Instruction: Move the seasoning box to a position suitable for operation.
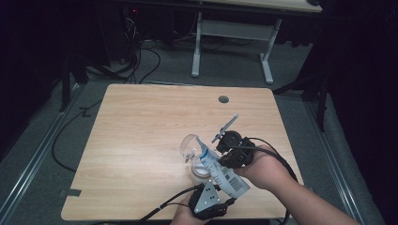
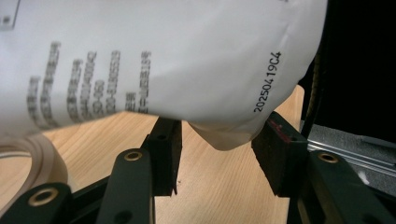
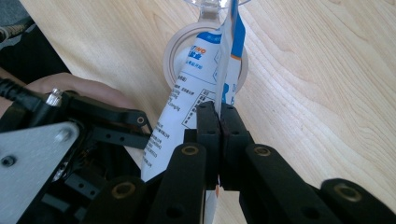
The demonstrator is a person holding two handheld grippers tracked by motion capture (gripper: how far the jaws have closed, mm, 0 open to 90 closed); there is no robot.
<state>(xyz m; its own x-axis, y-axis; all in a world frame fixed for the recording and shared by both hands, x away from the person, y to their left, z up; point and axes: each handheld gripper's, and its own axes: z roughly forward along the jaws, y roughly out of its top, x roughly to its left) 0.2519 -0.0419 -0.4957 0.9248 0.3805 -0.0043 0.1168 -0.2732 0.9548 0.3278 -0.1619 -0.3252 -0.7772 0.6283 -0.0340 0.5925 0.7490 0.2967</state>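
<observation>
While the right gripper has its jaws pressed together on the thin sealed edge of a white pouch, the left gripper sits at the pouch's lower corner with its jaws partly apart, the corner hanging between the two pads; whether either pad actually touches it cannot be told. The pouch is printed in blue and black and slants above the worktop near its front edge, right of the middle. Its upper end points toward a clear glass that is tipped over above a roll of tape lying flat on the wood. Both hands come in over the front edge.
</observation>
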